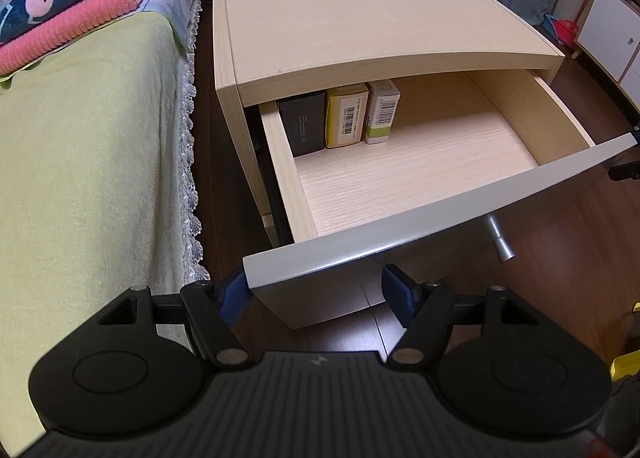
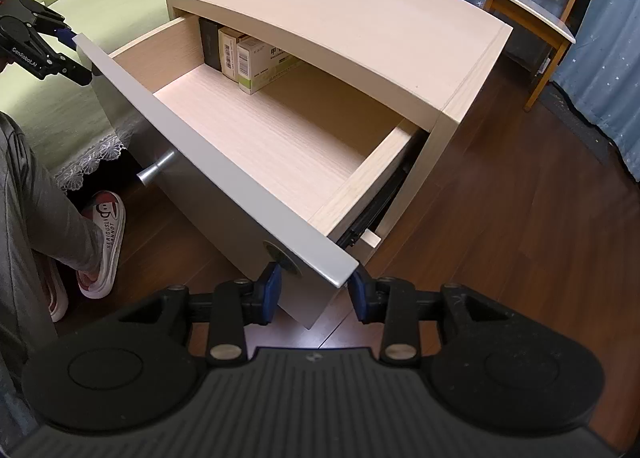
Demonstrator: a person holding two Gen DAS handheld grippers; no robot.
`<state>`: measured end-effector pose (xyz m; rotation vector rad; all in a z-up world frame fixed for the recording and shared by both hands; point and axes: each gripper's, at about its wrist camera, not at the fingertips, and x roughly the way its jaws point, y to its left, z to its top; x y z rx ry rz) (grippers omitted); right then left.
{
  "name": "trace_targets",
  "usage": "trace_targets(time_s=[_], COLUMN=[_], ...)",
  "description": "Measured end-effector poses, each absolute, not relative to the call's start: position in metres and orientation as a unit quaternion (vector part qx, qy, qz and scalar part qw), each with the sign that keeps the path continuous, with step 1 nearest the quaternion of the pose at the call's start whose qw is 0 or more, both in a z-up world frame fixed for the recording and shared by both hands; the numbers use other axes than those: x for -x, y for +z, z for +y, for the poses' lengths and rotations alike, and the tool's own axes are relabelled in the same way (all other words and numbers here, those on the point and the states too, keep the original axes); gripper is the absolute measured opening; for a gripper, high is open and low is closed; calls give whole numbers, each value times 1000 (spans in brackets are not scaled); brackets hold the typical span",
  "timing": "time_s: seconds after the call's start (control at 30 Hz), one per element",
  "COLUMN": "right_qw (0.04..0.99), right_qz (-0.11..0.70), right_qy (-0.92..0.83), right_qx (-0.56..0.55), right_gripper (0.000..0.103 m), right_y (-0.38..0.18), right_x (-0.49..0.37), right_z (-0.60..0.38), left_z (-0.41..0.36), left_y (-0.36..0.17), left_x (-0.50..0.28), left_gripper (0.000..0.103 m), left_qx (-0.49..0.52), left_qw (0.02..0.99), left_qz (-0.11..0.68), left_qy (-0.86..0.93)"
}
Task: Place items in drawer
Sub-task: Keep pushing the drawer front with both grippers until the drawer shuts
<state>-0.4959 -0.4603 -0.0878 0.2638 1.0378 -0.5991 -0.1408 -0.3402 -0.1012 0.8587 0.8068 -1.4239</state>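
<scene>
- The left hand-held gripper [image 1: 316, 294] stands wide open and straddles the left end of the drawer front [image 1: 420, 217]; its left blue pad [image 1: 236, 294] lies against the panel's corner, while the right pad shows a gap to the panel's face. It holds nothing.
- The right hand-held gripper [image 2: 316, 294] is also spread wide, its fingers on either side of the right end of the drawer front [image 2: 224, 173], close to it but not clamped. It carries nothing either.
- The drawer [image 1: 400, 173] is pulled well out of the nightstand [image 1: 360, 17], with most of its floor bare.
- 3 boxes stand upright side by side at the back left: a black box [image 1: 302, 123], a yellow box [image 1: 346, 115] and a white-and-green box [image 1: 382, 111].
- Judging by this, the items are in and the step in hand is closing the drawer: push both ends evenly so it runs straight on its slides, and ease it home gently so the 3 boxes do not topple.
</scene>
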Motion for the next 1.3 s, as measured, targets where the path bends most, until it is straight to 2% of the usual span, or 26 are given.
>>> trace_targets(time_s=[1.3], right_qw=[820], right_qz=[474], right_qy=[-297], right_qx=[-119], right_gripper=[34], right_y=[-92], right_x=[485], right_z=[-498], left_z=[-381], left_y=[-102], left_x=[134], left_gripper=[70], left_qx=[-370], left_qw=[616], left_qz=[339], left_qy=[-607])
